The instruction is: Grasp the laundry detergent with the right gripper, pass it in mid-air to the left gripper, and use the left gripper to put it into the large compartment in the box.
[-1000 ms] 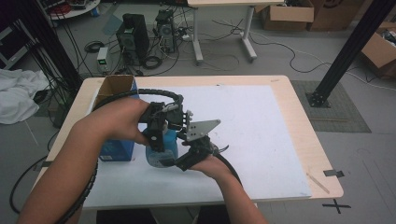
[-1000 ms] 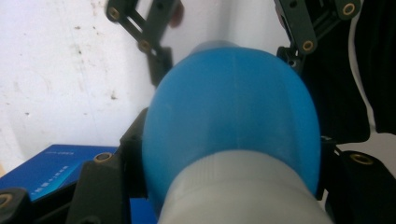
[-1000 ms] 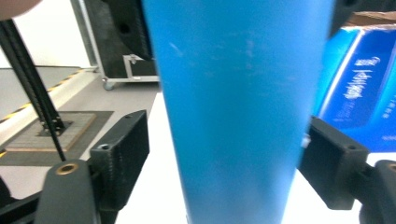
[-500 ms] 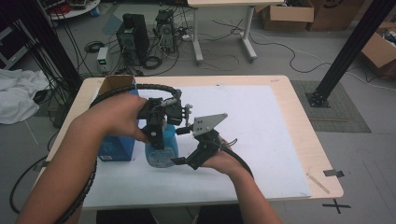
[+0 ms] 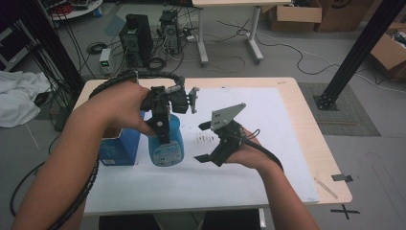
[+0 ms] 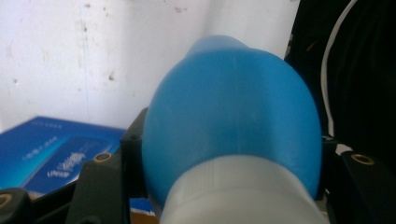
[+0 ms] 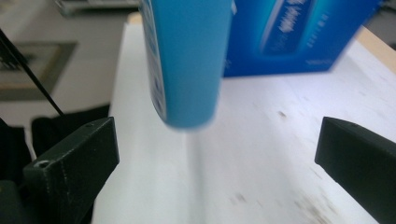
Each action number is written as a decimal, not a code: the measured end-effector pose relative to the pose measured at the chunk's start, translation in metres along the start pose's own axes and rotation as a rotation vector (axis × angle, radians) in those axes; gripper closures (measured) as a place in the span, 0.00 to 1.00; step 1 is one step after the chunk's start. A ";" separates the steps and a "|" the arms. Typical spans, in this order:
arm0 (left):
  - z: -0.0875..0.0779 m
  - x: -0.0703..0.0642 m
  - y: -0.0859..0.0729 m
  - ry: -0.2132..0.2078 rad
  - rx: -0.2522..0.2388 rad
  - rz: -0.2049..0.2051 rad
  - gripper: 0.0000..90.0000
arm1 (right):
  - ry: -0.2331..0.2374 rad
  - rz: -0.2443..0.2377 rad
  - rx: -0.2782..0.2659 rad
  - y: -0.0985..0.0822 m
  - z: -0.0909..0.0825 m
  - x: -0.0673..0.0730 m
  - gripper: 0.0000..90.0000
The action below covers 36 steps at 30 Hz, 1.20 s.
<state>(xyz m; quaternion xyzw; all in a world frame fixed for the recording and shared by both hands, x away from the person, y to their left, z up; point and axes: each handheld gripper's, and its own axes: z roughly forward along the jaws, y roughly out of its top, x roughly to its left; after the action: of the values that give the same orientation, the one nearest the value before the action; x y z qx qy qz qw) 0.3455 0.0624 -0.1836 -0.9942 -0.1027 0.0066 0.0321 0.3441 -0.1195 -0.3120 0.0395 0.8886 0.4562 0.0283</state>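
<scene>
A light-blue bottle (image 5: pixel 165 143) hangs just above the white sheet, its base free in the right gripper view (image 7: pixel 187 60). My left gripper (image 5: pixel 162 125) is shut on its upper part, near the pale neck. In the left gripper view the bottle's shoulder (image 6: pixel 233 126) bulges between the black jaws of that gripper (image 6: pixel 231 154). My right gripper (image 5: pixel 201 142) stands to the right of the bottle and apart from it. Its jaws have just been opening and are wide, with nothing between them (image 7: pixel 217 163). A dark-blue box (image 5: pixel 117 146) stands left of the bottle.
A white sheet (image 5: pixel 268 120) covers most of the wooden table (image 5: pixel 311 129). The dark-blue box (image 7: pixel 299 37) sits near the left edge. Small dark specks (image 5: pixel 206 139) mark the sheet. Computer gear (image 5: pixel 136 38) and cables lie on the floor behind; a black post (image 5: pixel 354 52) stands at the right.
My right gripper let go of the bottle's lower part, opened wide and drew back to the right. The left gripper raised the bottle a little.
</scene>
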 end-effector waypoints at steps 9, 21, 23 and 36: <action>-0.026 0.020 -0.018 0.005 -0.023 -0.193 0.43 | 0.002 -0.033 0.283 0.015 -0.024 -0.006 0.00; -0.066 0.044 -0.054 -0.029 -0.111 -0.641 0.43 | 0.000 -0.085 0.569 0.017 -0.025 -0.010 0.00; -0.070 0.048 -0.061 -0.035 -0.122 -0.691 0.43 | 0.006 -0.089 0.582 0.019 -0.028 -0.011 0.00; -0.090 0.079 -0.119 -0.001 -0.117 -1.031 0.43 | 0.019 -0.081 0.626 0.024 -0.043 -0.021 0.00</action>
<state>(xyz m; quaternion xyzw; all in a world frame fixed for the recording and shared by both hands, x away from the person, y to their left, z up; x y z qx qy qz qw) 0.3999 0.1895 -0.0865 -0.8145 -0.5795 -0.0155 -0.0245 0.3623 -0.1425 -0.2668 0.0066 0.9868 0.1596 0.0249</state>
